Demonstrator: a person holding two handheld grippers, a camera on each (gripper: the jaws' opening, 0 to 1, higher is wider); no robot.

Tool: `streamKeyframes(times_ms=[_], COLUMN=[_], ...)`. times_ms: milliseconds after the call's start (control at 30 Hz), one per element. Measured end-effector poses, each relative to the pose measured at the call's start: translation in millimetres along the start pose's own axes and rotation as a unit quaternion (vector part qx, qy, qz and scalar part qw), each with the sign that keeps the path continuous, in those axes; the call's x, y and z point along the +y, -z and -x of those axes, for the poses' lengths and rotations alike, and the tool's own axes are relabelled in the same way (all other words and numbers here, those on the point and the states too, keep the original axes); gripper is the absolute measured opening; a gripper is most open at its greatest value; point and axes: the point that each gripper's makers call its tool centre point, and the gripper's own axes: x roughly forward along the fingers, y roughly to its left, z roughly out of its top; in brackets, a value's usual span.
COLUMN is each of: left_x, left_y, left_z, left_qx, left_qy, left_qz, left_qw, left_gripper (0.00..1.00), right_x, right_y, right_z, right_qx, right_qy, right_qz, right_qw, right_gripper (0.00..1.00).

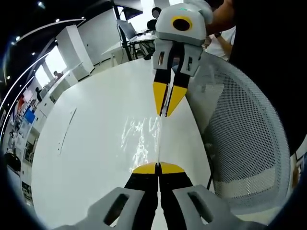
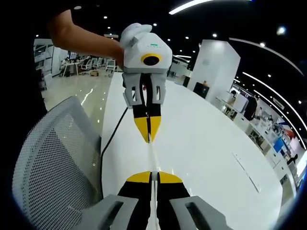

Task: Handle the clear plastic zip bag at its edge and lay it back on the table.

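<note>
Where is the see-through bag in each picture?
Left gripper view: the clear plastic zip bag stretches up the middle, from this view's own jaws to the right gripper.
Right gripper view: it shows edge-on, a thin strip up the middle to the left gripper.
Shared landmark: the white mesh chair.

one zip bag [image 1: 141, 139], two claws [image 1: 158, 168] [image 1: 167, 111], one table [image 1: 91, 158], one chair [image 1: 244, 143]

1. Bright ceiling strips and spot lights [image 2: 206, 5] light both views evenly.
2. Glare sparkles on the clear bag [image 1: 141, 139] over the glossy white table [image 1: 96, 143] (shadows are faint).
3. Fisheye bending curves the edges; the distant background is soft.
</note>
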Motion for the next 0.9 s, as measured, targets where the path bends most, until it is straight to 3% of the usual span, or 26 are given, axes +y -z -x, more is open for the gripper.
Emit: streamKeyframes(times_ms=[900], left_x=[3.3], left_y=[2.3], left_z=[1.4], left_qx=[-0.004], left_qy=[-0.002], left_qz=[0.007], left_qw=[1.0], left_gripper=[0.0], right_x=[-1.7], right_y=[1.7], right_z=[2.6], right_qx=[0.001], right_qy=[0.001], right_qz=[-0.001], right_qw=[1.0], right_gripper=[0.0])
